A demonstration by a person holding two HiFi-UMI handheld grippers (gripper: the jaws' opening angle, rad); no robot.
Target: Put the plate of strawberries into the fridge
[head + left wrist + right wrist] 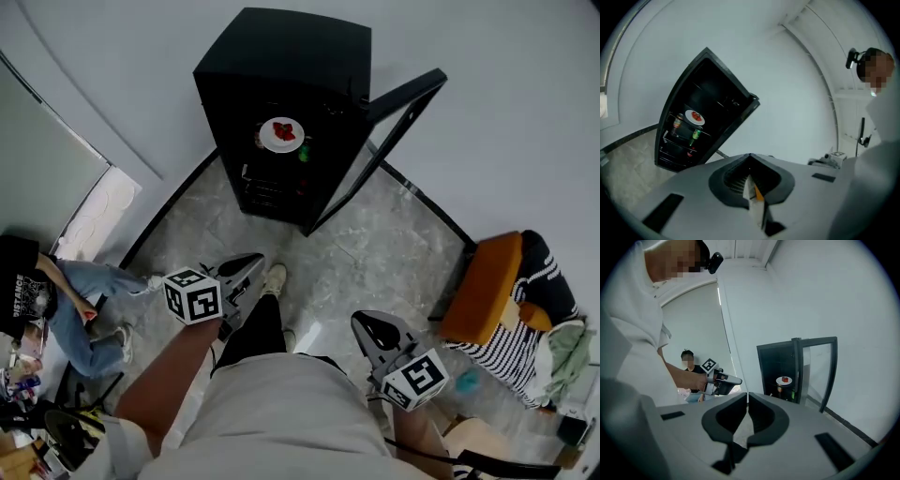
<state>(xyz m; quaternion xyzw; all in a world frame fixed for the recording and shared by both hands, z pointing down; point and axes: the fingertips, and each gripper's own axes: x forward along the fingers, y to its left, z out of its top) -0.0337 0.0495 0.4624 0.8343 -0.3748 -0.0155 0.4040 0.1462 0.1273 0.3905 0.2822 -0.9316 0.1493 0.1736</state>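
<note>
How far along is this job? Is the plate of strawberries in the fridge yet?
Mostly done: the plate of strawberries sits on a shelf inside the fridge. Nothing is in hand: the left gripper and right gripper are both well back from the fridge, jaws shut and holding nothing. What seems left, if anything, is closing the door, which stands open.

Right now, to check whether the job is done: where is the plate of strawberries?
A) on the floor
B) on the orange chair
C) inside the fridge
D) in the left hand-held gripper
C: the plate sits inside the fridge, whose door stands open.
</note>
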